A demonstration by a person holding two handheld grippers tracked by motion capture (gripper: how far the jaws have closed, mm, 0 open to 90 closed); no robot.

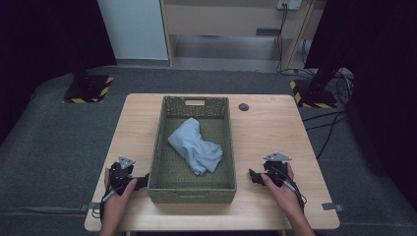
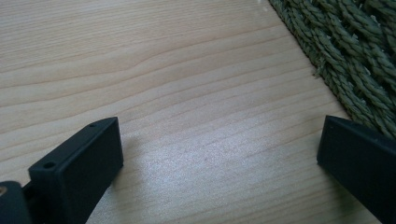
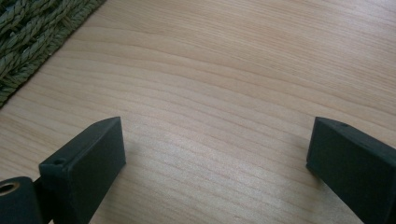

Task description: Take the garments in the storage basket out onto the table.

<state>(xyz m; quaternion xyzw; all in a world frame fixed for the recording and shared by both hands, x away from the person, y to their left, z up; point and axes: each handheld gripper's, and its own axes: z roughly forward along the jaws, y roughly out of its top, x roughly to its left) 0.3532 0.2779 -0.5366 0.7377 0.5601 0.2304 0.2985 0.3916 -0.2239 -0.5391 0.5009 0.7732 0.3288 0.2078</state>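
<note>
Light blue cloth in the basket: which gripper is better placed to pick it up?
Slightly the right gripper, as a judgement. The cloth bunches toward the right wall of the basket, nearer it than the left gripper. Both rest open on the table.

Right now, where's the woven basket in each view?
High view: the woven basket sits mid-table between the two claws, with a light blue cloth inside.
Left gripper view: basket's woven wall fills the upper right corner.
Right gripper view: woven wall in the upper left corner.
Shared landmark: the wooden tabletop around the basket.
</note>
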